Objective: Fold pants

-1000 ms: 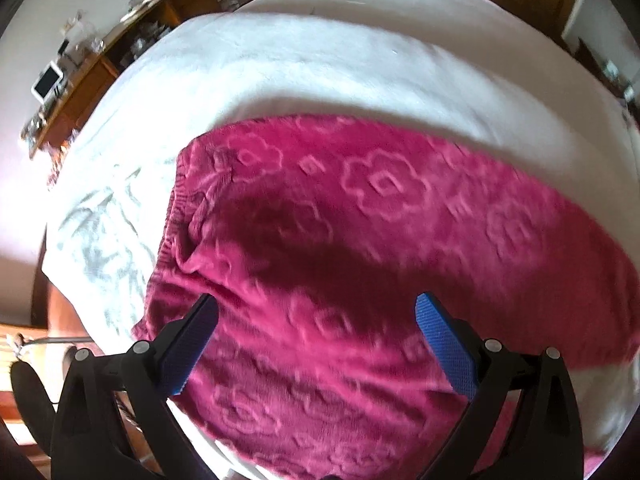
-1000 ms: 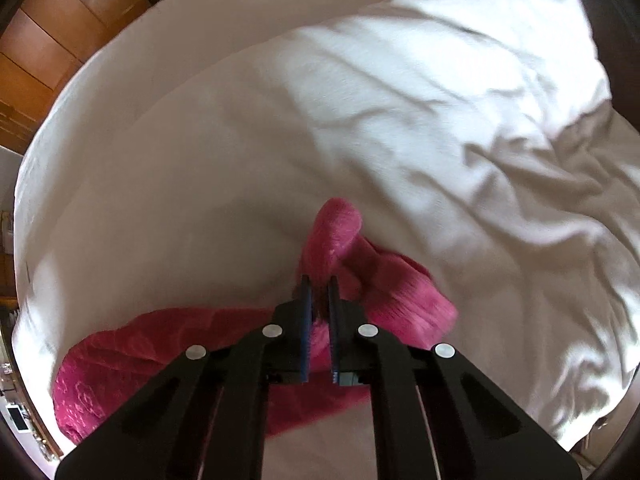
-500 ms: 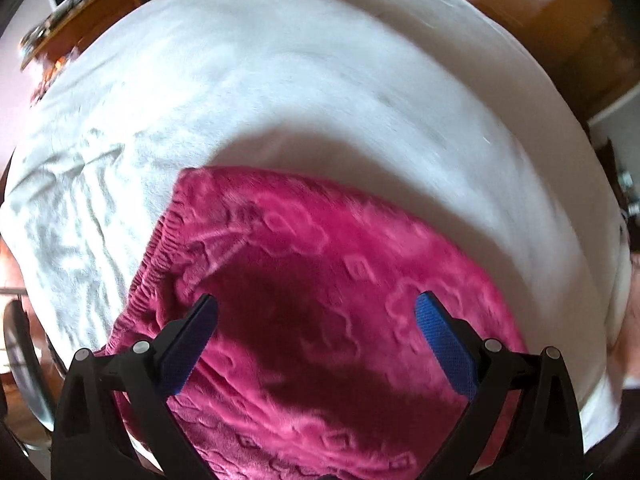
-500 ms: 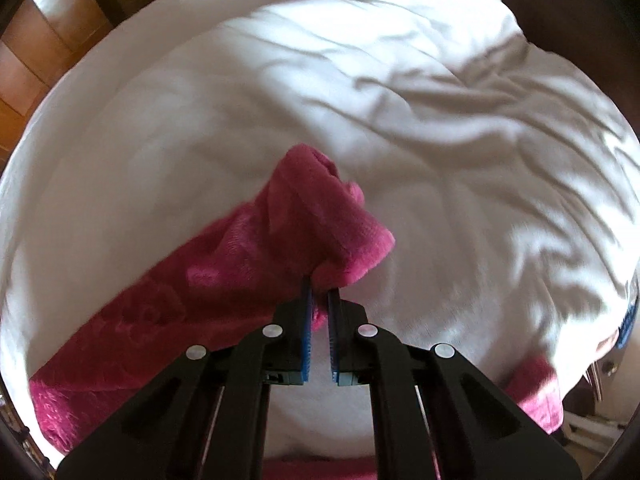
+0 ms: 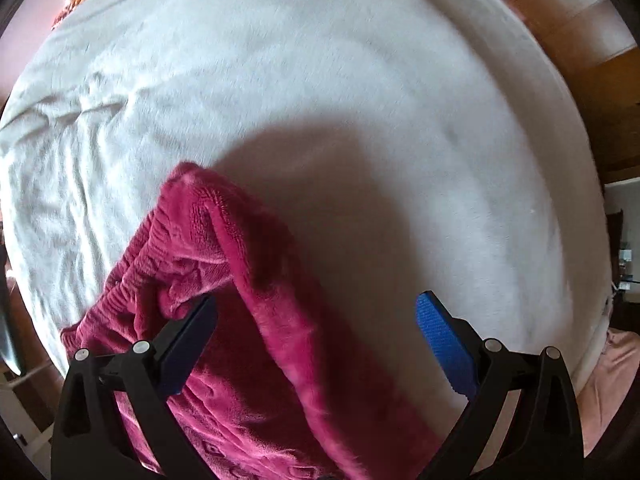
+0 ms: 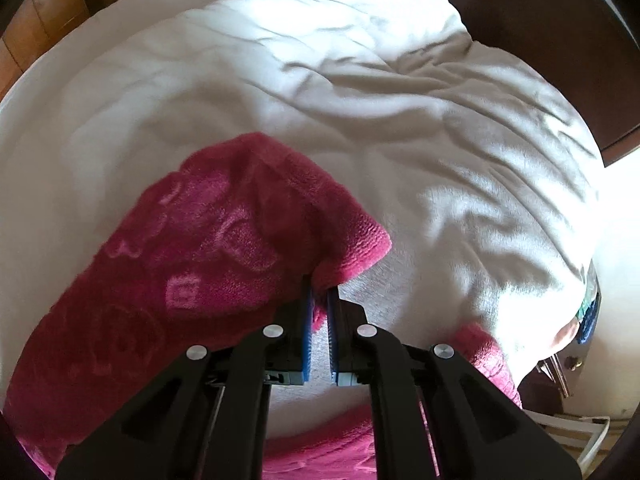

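Note:
The pants (image 5: 224,312) are magenta fleece with an embossed pattern and lie on a white bed cover (image 5: 320,100). In the left wrist view their ribbed waistband end is bunched and raised at lower left. My left gripper (image 5: 316,332) is open and empty, its left finger against the bunched cloth. In the right wrist view my right gripper (image 6: 319,300) is shut on a hem edge of the pants (image 6: 208,264) and holds that part lifted over the bed (image 6: 400,120). More magenta cloth lies below the fingers.
The white cover is wrinkled on the left in the left wrist view and at the right in the right wrist view. Wooden furniture (image 5: 580,40) stands beyond the bed. A dark headboard (image 6: 540,20) is at the upper right.
My right gripper has carried the held pants end further over the bed, and the cloth has folded over. My left gripper has swung right, so the flat pants now show bunched at its left.

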Available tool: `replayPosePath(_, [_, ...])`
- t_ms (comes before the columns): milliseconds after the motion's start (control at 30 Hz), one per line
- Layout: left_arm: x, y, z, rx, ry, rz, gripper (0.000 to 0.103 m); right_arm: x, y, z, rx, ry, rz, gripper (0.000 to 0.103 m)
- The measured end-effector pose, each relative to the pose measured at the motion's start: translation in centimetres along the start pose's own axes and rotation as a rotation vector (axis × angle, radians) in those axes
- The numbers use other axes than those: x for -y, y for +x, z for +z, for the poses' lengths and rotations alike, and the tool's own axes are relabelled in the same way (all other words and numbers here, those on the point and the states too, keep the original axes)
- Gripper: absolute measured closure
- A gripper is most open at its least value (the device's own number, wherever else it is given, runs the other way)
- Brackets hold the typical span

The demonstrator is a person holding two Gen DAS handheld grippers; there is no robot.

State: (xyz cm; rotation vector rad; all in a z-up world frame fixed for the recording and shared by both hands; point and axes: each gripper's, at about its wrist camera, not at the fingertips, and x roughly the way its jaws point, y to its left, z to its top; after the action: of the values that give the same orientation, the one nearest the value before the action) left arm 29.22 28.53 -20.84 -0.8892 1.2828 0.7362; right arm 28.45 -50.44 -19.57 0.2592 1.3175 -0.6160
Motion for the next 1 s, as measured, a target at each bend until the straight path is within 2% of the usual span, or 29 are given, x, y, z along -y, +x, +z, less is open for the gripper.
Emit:
replayPosePath(233, [-2.9, -0.1, -2.4, 0.004, -0.027, 0.004, 0.005, -0.4, -0.7, 0.8, 0.028, 0.0, 0.02, 0.097])
replayPosePath(400, [-4.4, 1.1, -3.2, -0.026, -0.034, 0.005, 0.005, -0.1, -0.4, 1.3, 0.012, 0.011, 0.031, 0.097])
replayPosePath(467, [-3.9, 1.6, -3.5, -0.033, -0.031, -0.016, 0.005, -0.3, -0.5, 1.2, 0.013, 0.001, 0.026, 0.097])
replayPosePath(600, [-2.3, 3.4, -3.9, -0.056, -0.003, -0.014, 0.005, -0.2, -0.6, 0.9, 0.012, -0.005, 0.033, 0.097])
replayPosePath(633, [-1.9, 4.0, -4.0, -0.064, 0.001, -0.017, 0.013, -0.1, -0.7, 0.9, 0.013, -0.002, 0.04, 0.097])
replayPosePath(667, [-1.4, 4.8, -3.3, -0.074, 0.006, -0.026, 0.034, 0.0, -0.8, 0.9, 0.013, 0.0, 0.045, 0.097])
replayPosePath(700, [-1.1, 5.6, -3.3, -0.098, 0.007, -0.044, 0.047, 0.1, -0.9, 1.0, 0.016, 0.004, 0.053, 0.097])
replayPosePath(733, [-1.0, 6.3, -3.4, -0.129, -0.009, -0.074, 0.072, 0.1, -1.0, 1.1, 0.019, 0.006, 0.058, 0.097])
replayPosePath(767, [-1.4, 6.8, -3.5, -0.161, -0.053, -0.124, 0.086, 0.1, -1.2, 1.2, 0.025, 0.007, 0.063, 0.097])
replayPosePath(867, [-2.2, 6.1, -3.4, -0.153, -0.109, -0.182, 0.094, 0.1, -2.0, 1.6, 0.043, 0.011, 0.085, 0.097])
replayPosePath(1000, [-2.4, 3.2, -3.2, -0.117, -0.053, -0.264, 0.095, 0.3, -3.2, 2.6, 0.06, 0.047, 0.135, 0.097])
